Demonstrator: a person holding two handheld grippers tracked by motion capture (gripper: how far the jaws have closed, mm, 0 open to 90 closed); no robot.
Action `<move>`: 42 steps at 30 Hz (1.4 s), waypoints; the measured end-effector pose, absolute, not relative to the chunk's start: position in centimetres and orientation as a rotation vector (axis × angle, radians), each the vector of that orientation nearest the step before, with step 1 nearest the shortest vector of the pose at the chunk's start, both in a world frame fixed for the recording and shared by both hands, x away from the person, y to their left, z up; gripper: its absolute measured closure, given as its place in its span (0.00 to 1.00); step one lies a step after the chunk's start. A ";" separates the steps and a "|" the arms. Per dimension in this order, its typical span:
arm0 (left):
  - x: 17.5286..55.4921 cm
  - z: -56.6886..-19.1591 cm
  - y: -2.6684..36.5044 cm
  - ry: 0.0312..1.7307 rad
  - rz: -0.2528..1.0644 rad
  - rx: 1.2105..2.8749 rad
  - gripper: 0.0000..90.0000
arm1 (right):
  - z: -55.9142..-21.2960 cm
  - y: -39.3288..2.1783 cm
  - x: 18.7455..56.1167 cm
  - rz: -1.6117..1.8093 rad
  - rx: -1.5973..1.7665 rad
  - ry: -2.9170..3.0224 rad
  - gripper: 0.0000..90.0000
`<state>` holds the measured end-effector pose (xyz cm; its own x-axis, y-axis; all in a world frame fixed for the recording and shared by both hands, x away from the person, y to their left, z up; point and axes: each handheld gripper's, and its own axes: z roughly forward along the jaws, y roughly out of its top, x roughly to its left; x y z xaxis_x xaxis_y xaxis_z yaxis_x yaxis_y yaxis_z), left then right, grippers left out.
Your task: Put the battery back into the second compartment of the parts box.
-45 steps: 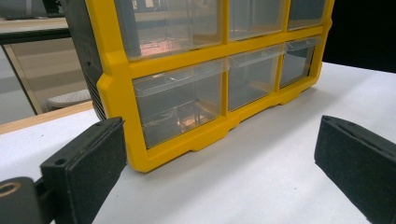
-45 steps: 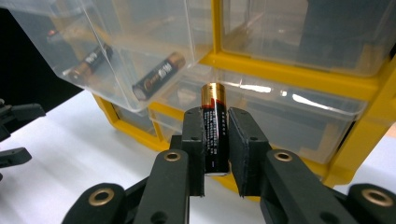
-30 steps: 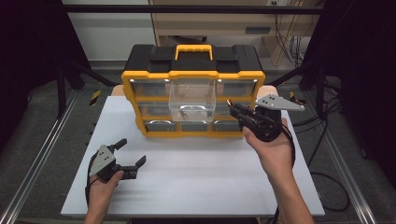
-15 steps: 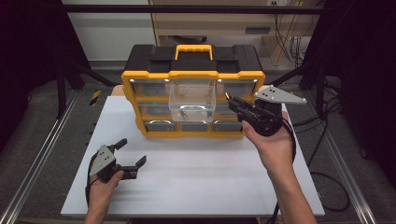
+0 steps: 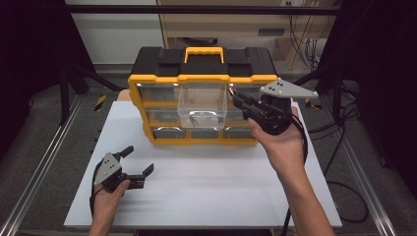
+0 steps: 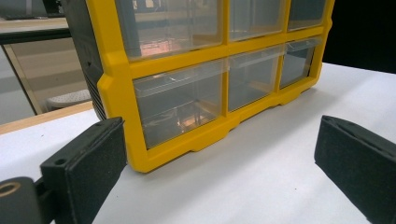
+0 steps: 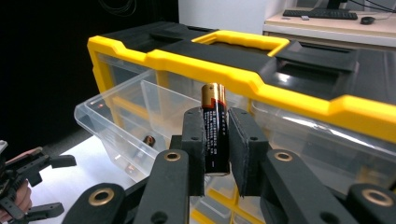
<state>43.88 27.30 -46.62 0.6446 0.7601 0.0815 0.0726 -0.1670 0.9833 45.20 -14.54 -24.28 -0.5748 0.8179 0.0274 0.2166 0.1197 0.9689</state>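
A yellow and black drawer organizer stands at the back of the white table. Its clear top-middle drawer is pulled out, with a small battery lying inside. My right gripper hovers just right of that drawer, shut on a black and copper battery held upright between its pads. My left gripper rests on the table at the front left, open with nothing between its jaws, facing the organizer's lower drawers.
Metal rails run along both sides of the table. A desk with a keyboard stands behind the organizer. Cables trail off the table's right side. Bare table lies between the two grippers.
My right gripper has risen with the battery, from beside the organizer's middle row up to the level of the pulled-out top drawer. The left gripper has stayed put.
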 end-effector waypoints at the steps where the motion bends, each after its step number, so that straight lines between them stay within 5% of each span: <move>1: 43.9 -46.6 27.3 0.694 0.703 1.647 0.02 | -24.1 -14.3 45.3 1.478 0.993 1.877 0.85; 22: 43.9 -46.6 27.4 0.694 0.704 1.646 0.02 | -23.0 -10.8 46.7 1.458 0.940 1.941 0.84; 32: 43.9 -46.6 27.4 0.695 0.704 1.645 0.02 | -23.4 -10.1 45.6 1.470 0.941 1.927 0.48; 42: 43.9 -46.6 27.4 0.695 0.705 1.646 0.02 | -24.4 -10.3 44.2 1.461 0.948 1.920 0.27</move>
